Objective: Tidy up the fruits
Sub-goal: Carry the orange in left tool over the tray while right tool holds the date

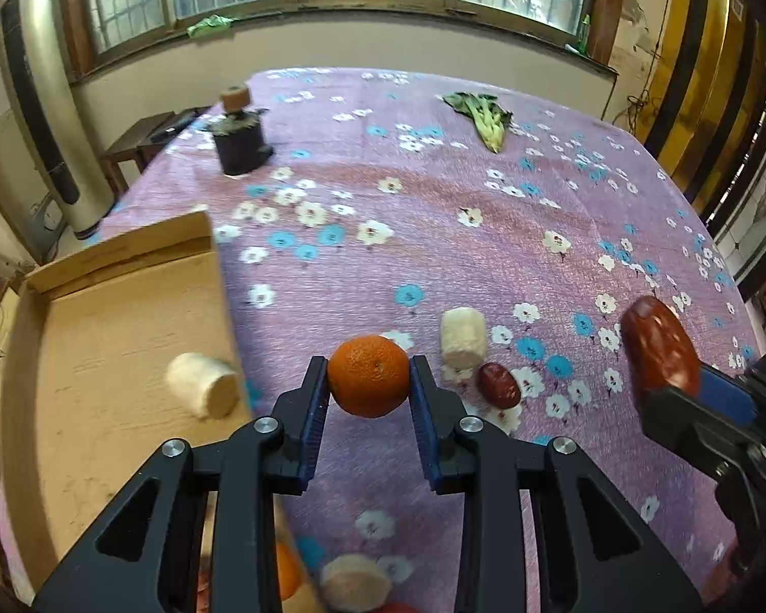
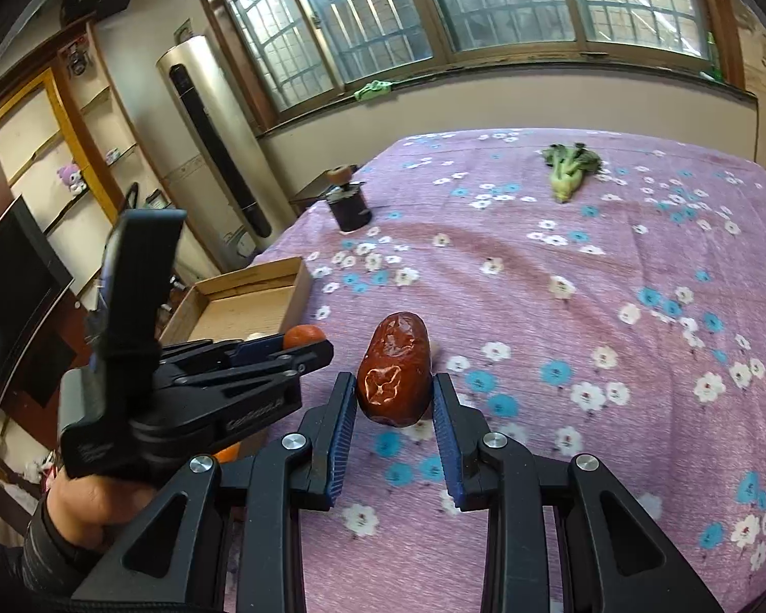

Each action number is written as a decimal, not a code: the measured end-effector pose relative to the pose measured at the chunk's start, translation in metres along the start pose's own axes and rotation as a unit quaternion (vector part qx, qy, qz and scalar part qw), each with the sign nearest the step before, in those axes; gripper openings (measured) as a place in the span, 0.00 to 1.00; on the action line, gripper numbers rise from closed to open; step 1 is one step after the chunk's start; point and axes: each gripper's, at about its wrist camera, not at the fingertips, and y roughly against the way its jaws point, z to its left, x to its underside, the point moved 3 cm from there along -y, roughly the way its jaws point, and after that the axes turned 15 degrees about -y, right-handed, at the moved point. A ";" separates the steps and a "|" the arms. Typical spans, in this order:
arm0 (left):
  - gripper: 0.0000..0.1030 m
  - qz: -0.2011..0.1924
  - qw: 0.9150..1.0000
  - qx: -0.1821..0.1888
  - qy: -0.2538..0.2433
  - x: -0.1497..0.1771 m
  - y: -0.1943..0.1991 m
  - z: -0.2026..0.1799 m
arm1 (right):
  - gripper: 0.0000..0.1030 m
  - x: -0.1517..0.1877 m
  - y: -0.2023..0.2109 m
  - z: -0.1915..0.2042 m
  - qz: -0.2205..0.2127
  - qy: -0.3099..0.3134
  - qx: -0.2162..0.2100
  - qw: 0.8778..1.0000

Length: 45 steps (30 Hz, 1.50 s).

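Now my left gripper (image 1: 368,377) clamps the mandarin (image 1: 368,376) just beside the cardboard box (image 1: 102,357); my right gripper (image 2: 394,388) clamps a red date (image 2: 394,368) above the floral cloth (image 2: 587,281). Next, I'd carry both over the box and release.

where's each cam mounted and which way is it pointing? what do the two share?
Left wrist: sits on the left gripper, looks down its fingers over the purple floral tablecloth toward the windows; shut on an orange, cardboard box at left.
Right wrist: sits on the right gripper, faces the same way; shut on a red date; the person's hand and sleeve show at left.
Shared: each sees the other gripper, plus the box, leafy green and dark jar.
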 end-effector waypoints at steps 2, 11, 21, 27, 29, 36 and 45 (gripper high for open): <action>0.28 -0.004 1.000 -0.006 0.002 0.004 0.007 0.005 | 0.30 0.001 -0.004 0.009 0.003 0.007 -0.004 1.000; 0.28 -0.011 0.999 -0.025 0.023 0.027 0.028 0.033 | 0.29 0.006 -0.016 0.045 0.016 0.034 -0.020 0.999; 0.28 -0.009 0.998 -0.037 0.048 0.049 0.036 0.062 | 0.29 0.018 -0.034 0.080 0.036 0.061 -0.036 0.997; 0.28 -0.009 0.997 -0.043 0.059 0.058 0.040 0.076 | 0.29 0.023 -0.048 0.099 0.049 0.074 -0.045 0.995; 0.28 -0.010 0.997 -0.045 0.064 0.060 0.042 0.081 | 0.29 0.025 -0.052 0.105 0.053 0.079 -0.047 0.994; 0.28 -0.008 0.995 -0.054 0.080 0.070 0.045 0.100 | 0.29 0.030 -0.068 0.121 0.067 0.087 -0.054 0.992; 0.28 -0.001 0.993 -0.056 0.106 0.085 0.045 0.130 | 0.29 0.033 -0.096 0.140 0.093 0.095 -0.065 0.989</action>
